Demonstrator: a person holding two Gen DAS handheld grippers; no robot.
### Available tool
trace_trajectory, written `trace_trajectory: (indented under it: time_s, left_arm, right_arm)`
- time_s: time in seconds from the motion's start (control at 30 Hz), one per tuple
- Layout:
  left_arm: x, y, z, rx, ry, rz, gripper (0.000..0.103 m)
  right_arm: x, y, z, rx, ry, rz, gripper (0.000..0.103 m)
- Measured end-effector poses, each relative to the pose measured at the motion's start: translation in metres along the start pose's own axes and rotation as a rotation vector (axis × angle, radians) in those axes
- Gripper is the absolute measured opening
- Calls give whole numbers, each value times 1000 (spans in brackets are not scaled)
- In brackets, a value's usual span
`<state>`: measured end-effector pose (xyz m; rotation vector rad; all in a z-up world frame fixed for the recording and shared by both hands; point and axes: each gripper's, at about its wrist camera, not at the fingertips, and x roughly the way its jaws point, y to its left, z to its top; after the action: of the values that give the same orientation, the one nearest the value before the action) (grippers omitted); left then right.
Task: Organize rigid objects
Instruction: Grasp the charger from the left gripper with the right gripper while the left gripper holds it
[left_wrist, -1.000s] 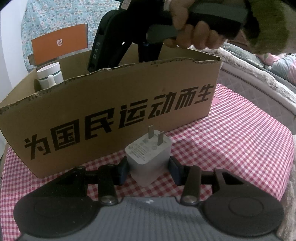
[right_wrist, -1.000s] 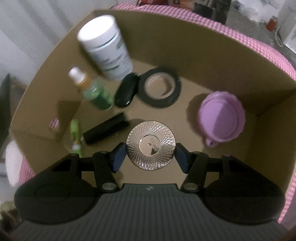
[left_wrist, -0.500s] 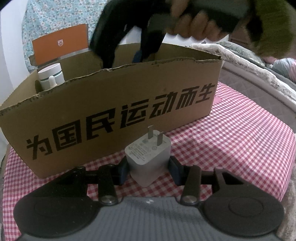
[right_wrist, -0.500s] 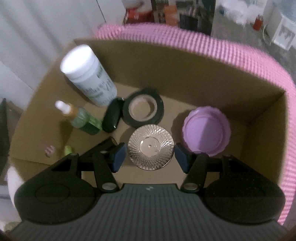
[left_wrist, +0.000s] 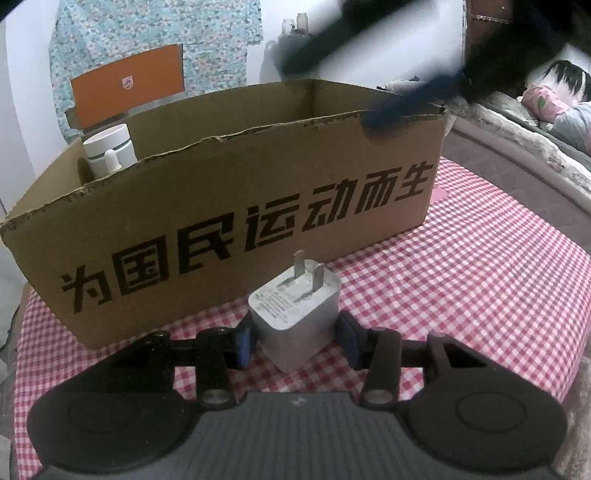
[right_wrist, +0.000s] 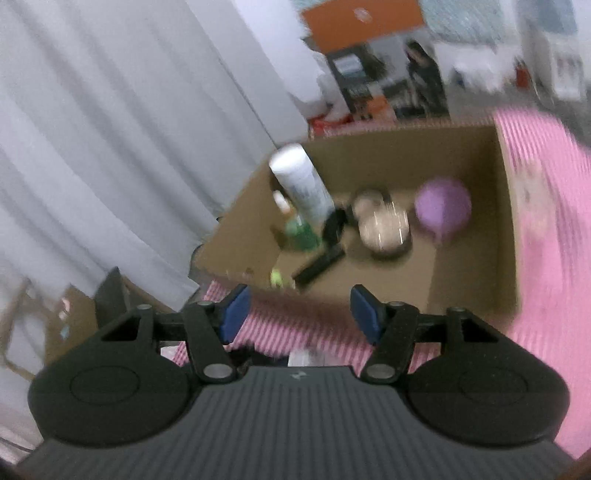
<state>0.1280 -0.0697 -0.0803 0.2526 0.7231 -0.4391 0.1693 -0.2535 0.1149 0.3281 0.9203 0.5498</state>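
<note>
My left gripper (left_wrist: 295, 338) is shut on a white plug adapter (left_wrist: 295, 314), prongs up, just above the checked cloth in front of the cardboard box (left_wrist: 229, 206). My right gripper (right_wrist: 297, 310) is open and empty, high above the box (right_wrist: 476, 236). Inside the box lie a shiny round disc (right_wrist: 386, 227), a purple lid (right_wrist: 443, 206), a white bottle (right_wrist: 301, 181), a green dropper bottle (right_wrist: 299, 230), a black tube (right_wrist: 319, 264) and other small things, all blurred. The right gripper shows as a dark blur (left_wrist: 406, 99) over the box's right end.
A pink checked cloth (left_wrist: 461, 291) covers the table. An orange chair back (left_wrist: 129, 83) stands behind the box. A white curtain (right_wrist: 129, 147) hangs at the left. A quilted bed edge (left_wrist: 517, 147) lies to the right.
My right gripper has let go of the shiny disc, which now lies in the box, and has pulled up and away. My left gripper has stayed put with the adapter.
</note>
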Motion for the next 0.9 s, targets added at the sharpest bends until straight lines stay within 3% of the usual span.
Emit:
trace_trajectory:
  time_s: [0.13,0.23,0.67,0.9]
  left_arm:
    - [0,-1,1,10,5,12,48]
    - [0,-2,1,17,5,19,48]
    - [4,0,5,-2,0,34,48]
    - [6,2,8,-28,7,25,47]
  right_arm:
    - [23,-31,-45,182,-2,-6,46]
    - [39,-39,-65,245,17,24,43]
    - [75,-28,-67,169,33,-20,47]
    - [80,-27,-66,187,17,-4,38]
